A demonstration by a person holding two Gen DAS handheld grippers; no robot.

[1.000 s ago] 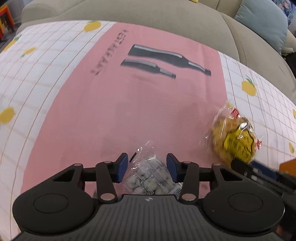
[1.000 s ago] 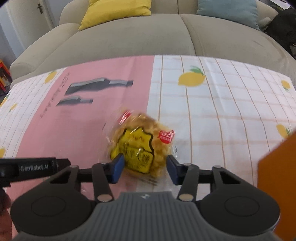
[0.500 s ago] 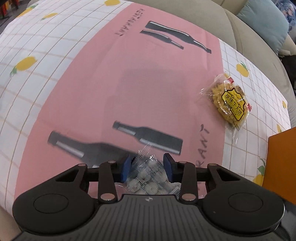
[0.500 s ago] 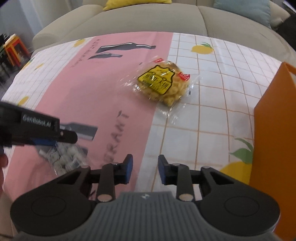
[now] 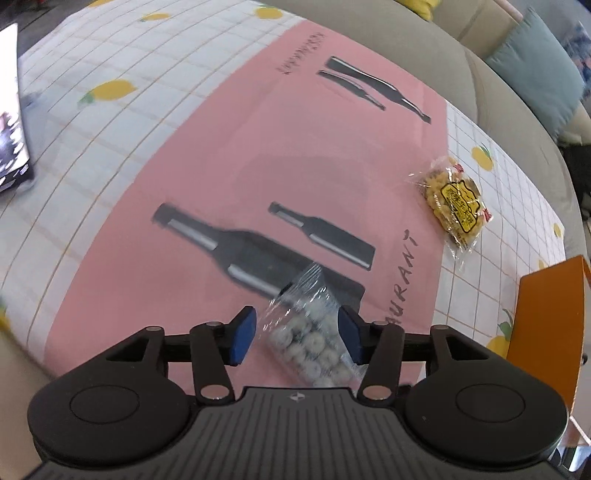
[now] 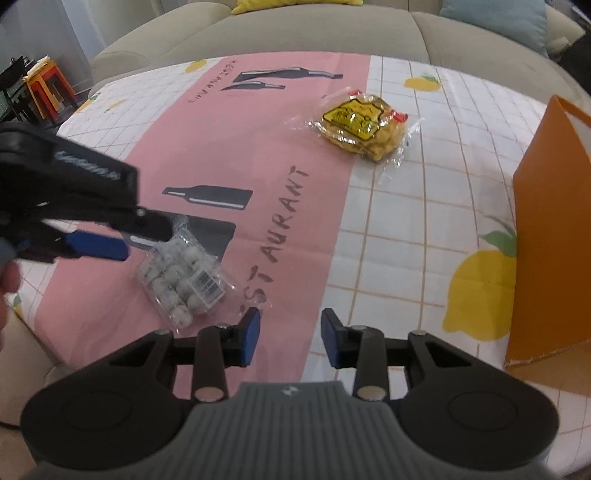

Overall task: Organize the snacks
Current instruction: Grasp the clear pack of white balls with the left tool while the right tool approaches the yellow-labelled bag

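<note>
A clear bag of small white round candies (image 5: 308,341) lies between the fingers of my left gripper (image 5: 297,332), whose jaws stand apart around it; it also shows in the right wrist view (image 6: 183,275), hanging from the left gripper (image 6: 122,236) just above the pink cloth. A yellow snack bag (image 5: 456,205) lies on the table at the far right, also in the right wrist view (image 6: 364,125). My right gripper (image 6: 290,338) is open and empty over the cloth near the table's front edge. An orange paper bag (image 6: 554,236) stands at the right.
The table wears a pink and lemon-check cloth (image 6: 417,206). A beige sofa (image 6: 295,33) with cushions runs behind it. A dark booklet (image 5: 11,118) lies at the far left edge. The orange bag also shows in the left wrist view (image 5: 546,321).
Both grippers pulled back and up from the table. The left jaws have widened around the candy bag. The right gripper left the yellow snack bag, which stays on the table.
</note>
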